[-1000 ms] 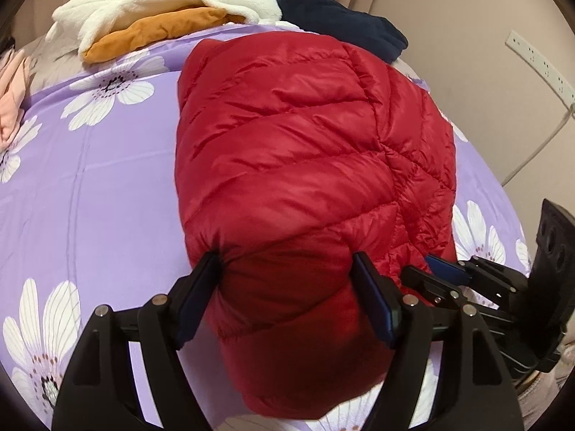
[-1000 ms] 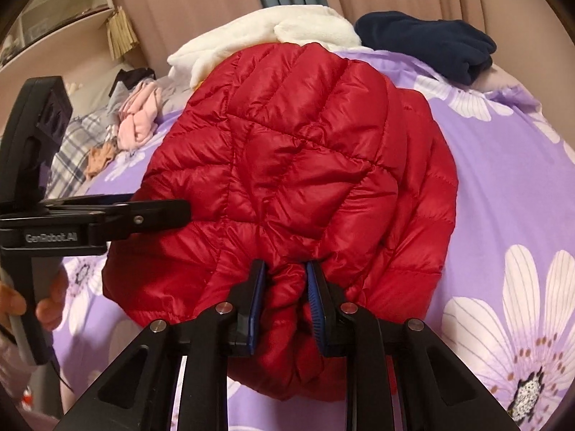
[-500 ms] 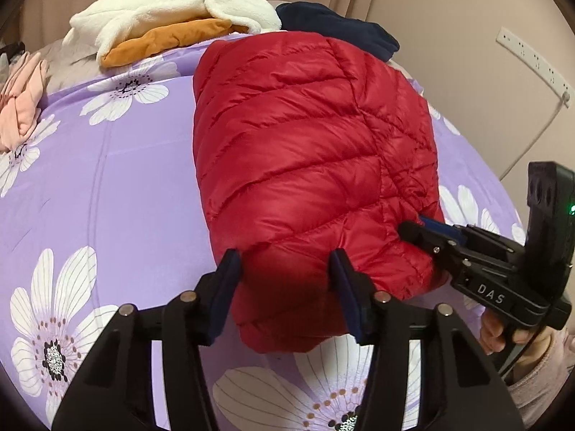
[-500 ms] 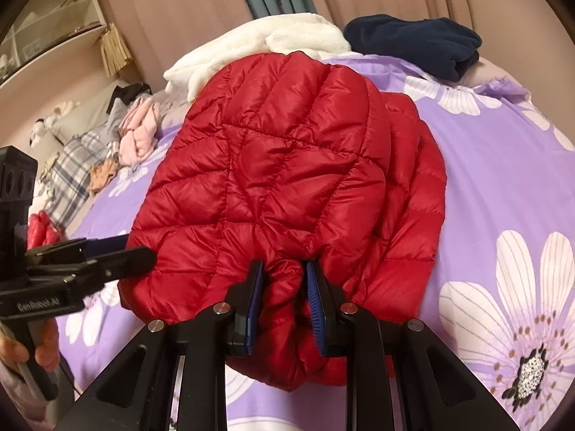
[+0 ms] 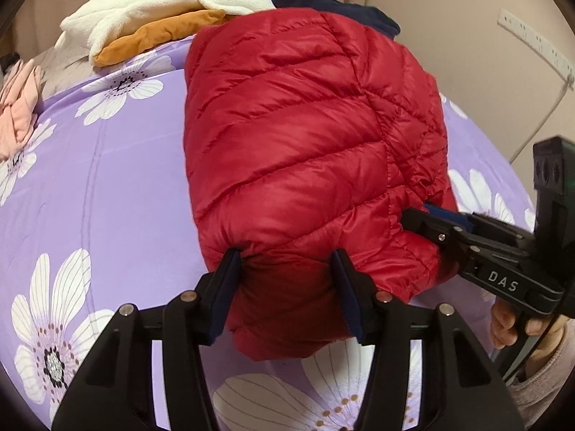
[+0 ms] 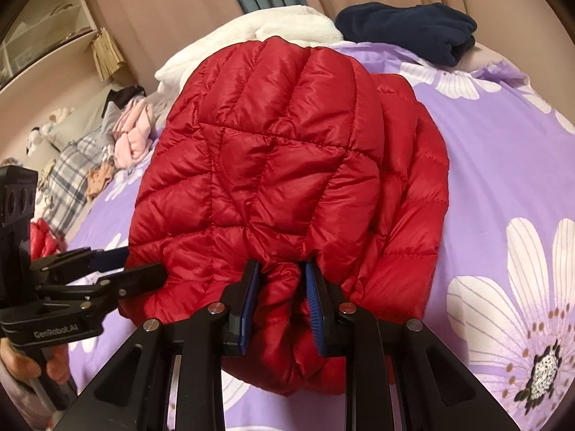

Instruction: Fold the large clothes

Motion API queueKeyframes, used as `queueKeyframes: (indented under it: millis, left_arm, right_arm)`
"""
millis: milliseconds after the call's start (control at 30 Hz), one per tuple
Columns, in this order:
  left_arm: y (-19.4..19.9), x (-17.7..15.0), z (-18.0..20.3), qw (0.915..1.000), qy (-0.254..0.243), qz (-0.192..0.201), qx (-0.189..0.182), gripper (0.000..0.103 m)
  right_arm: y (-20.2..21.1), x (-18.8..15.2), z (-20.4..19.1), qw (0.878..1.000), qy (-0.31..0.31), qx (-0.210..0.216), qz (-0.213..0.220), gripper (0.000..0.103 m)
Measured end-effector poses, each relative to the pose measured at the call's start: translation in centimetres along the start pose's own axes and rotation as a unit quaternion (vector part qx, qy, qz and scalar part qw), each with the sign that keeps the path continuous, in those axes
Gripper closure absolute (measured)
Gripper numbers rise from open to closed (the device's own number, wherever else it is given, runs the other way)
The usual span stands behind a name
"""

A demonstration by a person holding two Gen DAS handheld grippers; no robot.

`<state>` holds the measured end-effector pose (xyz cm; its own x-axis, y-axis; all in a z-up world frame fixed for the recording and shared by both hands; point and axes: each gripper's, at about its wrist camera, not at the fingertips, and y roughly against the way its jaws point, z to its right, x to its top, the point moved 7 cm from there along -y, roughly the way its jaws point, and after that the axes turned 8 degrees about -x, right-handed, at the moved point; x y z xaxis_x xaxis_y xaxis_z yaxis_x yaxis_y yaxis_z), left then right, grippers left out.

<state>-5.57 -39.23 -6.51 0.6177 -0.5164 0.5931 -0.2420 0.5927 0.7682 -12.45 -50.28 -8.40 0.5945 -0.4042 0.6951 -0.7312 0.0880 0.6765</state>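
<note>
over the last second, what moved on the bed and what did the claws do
The red jacket slid a little across the purple sheet, drawn toward the person. The left claw narrowed around the near edge, which sits between its fingers. The right claw stayed shut on a bunched fold. The white, orange and navy clothes behind did not move.

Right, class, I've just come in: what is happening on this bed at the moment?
A person is folding a red puffer jacket on a purple floral bedsheet, working a pair of handheld tongs in each hand. The left tongs straddle the near edge of the bundle; the right tongs pinch a fold of it. Other clothes lie piled behind.
</note>
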Motion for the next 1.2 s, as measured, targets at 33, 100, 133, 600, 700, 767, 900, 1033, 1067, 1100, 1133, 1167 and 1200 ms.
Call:
queueKeyframes:
  millis: [33, 100, 133, 600, 700, 767, 900, 1033, 1067, 1100, 1133, 1167, 1200]
  left_arm:
    - [0.5, 0.1, -0.1, 1.0, 0.007, 0.004, -0.006, 0.049]
    - [1.4, 0.2, -0.2, 0.9997, 0.017, 0.013, -0.014, 0.046]
    - [1.8, 0.3, -0.4, 0.9995, 0.022, 0.018, -0.014, 0.043]
    - [2.2, 1.6, -3.0, 0.9965, 0.074, 0.036, -0.011, 0.026]
    - [2.2, 1.8, -2.9, 0.9967, 0.071, 0.036, -0.013, 0.025]
    - [2.1, 2.1, -3.0, 0.9967, 0.071, 0.037, -0.012, 0.025]
    - [2.0, 2.6, -3.5, 0.996, 0.079, 0.039, -0.013, 0.021]
    - [1.6, 2.9, -3.9, 0.9954, 0.087, 0.038, -0.016, 0.019]
    - [1.4, 3.0, -4.1, 0.9952, 0.089, 0.037, -0.017, 0.018]
    - [1.2, 3.1, -4.2, 0.995, 0.091, 0.035, -0.02, 0.016]
    - [1.0, 3.2, -4.4, 0.9948, 0.094, 0.032, -0.023, 0.015]
    - [0.7, 3.2, -4.6, 0.9945, 0.098, 0.03, -0.025, 0.013]
    - [0.4, 3.3, -4.8, 0.9938, 0.103, 0.027, -0.03, 0.011]
  right_arm:
    - [0.2, 0.0, 0.0, 1.0, 0.0, 0.0, 0.001, 0.08]
    - [0.7, 0.2, -0.1, 1.0, 0.001, 0.002, 0.004, 0.08]
    - [0.8, 0.3, -0.1, 1.0, -0.001, 0.004, 0.005, 0.08]
    - [2.1, 1.1, -0.3, 0.999, -0.026, 0.04, 0.008, 0.071]
    - [2.8, 1.6, -0.5, 0.998, -0.038, 0.054, 0.016, 0.066]
    - [3.5, 2.1, -0.5, 0.997, -0.044, 0.063, 0.028, 0.06]
    - [4.7, 3.4, 0.2, 0.992, -0.079, 0.081, 0.059, 0.025]
    - [4.0, 4.3, 2.3, 0.989, -0.125, 0.052, 0.06, 0.017]
    - [3.5, 4.3, 2.8, 0.989, -0.133, 0.046, 0.054, 0.016]
    - [3.1, 4.3, 3.3, 0.988, -0.142, 0.041, 0.047, 0.015]
    - [2.7, 4.2, 3.6, 0.987, -0.149, 0.042, 0.041, 0.014]
    - [2.3, 4.2, 4.0, 0.986, -0.156, 0.047, 0.034, 0.014]
    - [1.9, 4.1, 4.3, 0.985, -0.163, 0.051, 0.027, 0.012]
